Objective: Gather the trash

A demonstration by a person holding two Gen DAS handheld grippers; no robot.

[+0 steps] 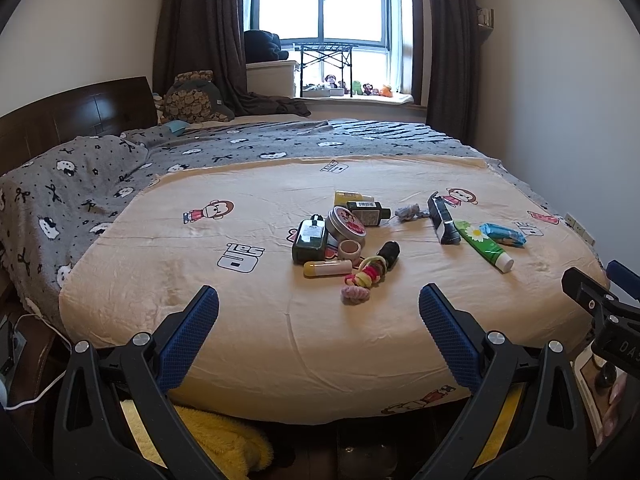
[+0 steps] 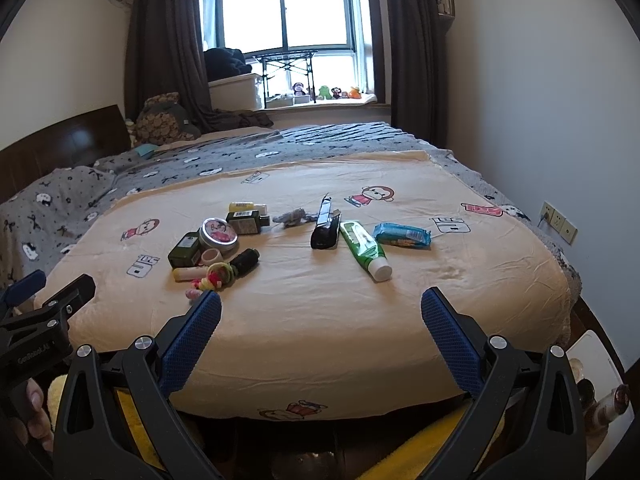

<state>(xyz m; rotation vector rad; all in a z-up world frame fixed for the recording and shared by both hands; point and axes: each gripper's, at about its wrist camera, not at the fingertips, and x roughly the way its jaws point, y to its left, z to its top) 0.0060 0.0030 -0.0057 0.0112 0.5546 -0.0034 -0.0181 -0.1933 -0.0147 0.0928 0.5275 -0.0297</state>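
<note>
In the left wrist view, the left tongs (image 1: 319, 306) stood wide apart and held nothing, low at 6 o'clock over the near edge of the bed (image 1: 400, 332). The things to collect lay in a heap at about 12 o'clock from the tongs: a dark green bottle (image 1: 309, 240), a round tin (image 1: 345, 224), a yellow tube (image 1: 327, 268) and a bunch of hair ties (image 1: 365, 280), many of them touching. Further at 1 o'clock lay a green tube (image 1: 484, 244) and a blue packet (image 1: 502, 235), just beside each other. The risk, as I judge it, was the crowding: wide tongs coming into the heap could push a neighbour or take two things together. It was also not clear which items were really trash, so a good item could be taken by mistake.

In the right wrist view, the right tongs (image 2: 321, 305) were also wide and empty. The green tube (image 2: 366, 250) lay at 12 o'clock and the blue packet (image 2: 402, 235) at 1 o'clock, well apart from the tongs. The blanket looked soft, so pressing down could sink the fingers and make a thin packet slip. A round tube might roll away toward the bed edge.
</note>
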